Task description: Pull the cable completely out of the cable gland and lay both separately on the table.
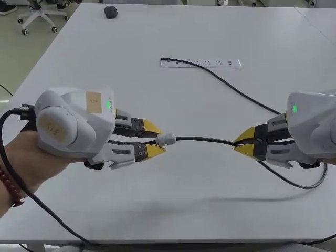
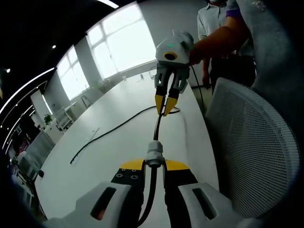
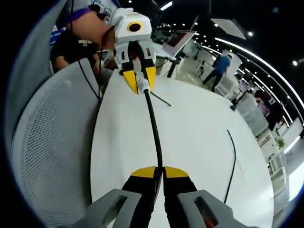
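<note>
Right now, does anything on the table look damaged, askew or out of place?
Nothing stands out. The left gripper holds the cable gland, the right gripper clamps the cable, and the cable runs straight and unkinked between them.

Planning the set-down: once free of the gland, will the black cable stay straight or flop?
Likely floppy: the black cable runs straight only where taut between the left hand-held gripper and right hand-held gripper; elsewhere it lies in loose curves on the table. It looks thin, so probably light, and may keep some curl.
</note>
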{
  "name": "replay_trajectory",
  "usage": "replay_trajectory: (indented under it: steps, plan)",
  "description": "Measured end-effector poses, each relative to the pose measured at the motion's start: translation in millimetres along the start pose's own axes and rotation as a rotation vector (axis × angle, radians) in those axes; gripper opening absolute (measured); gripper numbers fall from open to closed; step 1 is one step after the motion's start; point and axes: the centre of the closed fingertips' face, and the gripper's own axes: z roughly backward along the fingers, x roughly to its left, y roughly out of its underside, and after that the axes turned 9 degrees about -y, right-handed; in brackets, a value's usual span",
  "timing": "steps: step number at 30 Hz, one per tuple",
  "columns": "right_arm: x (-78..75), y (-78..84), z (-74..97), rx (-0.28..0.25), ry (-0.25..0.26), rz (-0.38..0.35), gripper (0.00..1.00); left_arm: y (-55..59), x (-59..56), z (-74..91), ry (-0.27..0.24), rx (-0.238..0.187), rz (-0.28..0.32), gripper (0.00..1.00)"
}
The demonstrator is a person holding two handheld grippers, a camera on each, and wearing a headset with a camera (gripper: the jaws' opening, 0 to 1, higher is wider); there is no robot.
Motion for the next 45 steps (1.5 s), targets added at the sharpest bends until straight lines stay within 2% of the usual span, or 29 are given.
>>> replay_trajectory:
  steps: [8, 20, 24, 25, 31, 34, 40, 45]
  plan:
    - [2.1, 9.1, -2.4, 0.011, -0.005, -0.025, 0.00, -0.4, -1.0, -0.5, -0.001, -0.001, 0.005, 0.15]
    - [3.1, 6.2, -1.4, 0.013, -0.005, -0.035, 0.01, -0.5, -0.8, -1.3, -0.009, 0.001, 0.012, 0.15]
    - [3.1, -10.1, -1.4, -0.030, 0.001, -0.037, 0.08, -0.2, -1.1, -1.7, -0.010, 0.005, 0.011, 0.15]
    - [5.0, -19.4, -2.0, -0.059, -0.009, -0.039, 0.09, -0.3, -1.4, -2.0, -0.010, 0.006, 0.012, 0.15]
    - [5.9, -60.0, -4.2, -0.136, -0.007, 0.007, 0.08, -1.2, -3.8, -4.2, -0.007, 0.010, 0.008, 0.15]
    - [11.5, -78.3, -10.9, -0.164, -0.031, 0.029, 0.08, -2.2, -3.4, -4.9, -0.008, 0.007, 0.008, 0.15]
    - [18.6, -92.1, -26.0, -0.162, -0.058, 0.073, 0.07, -4.3, -3.4, -5.6, -0.006, 0.000, 0.006, 0.15]
    - [18.4, -92.9, -33.0, -0.147, -0.075, 0.095, 0.01, -6.3, -5.0, -5.0, 0.000, -0.007, 0.004, 0.15]
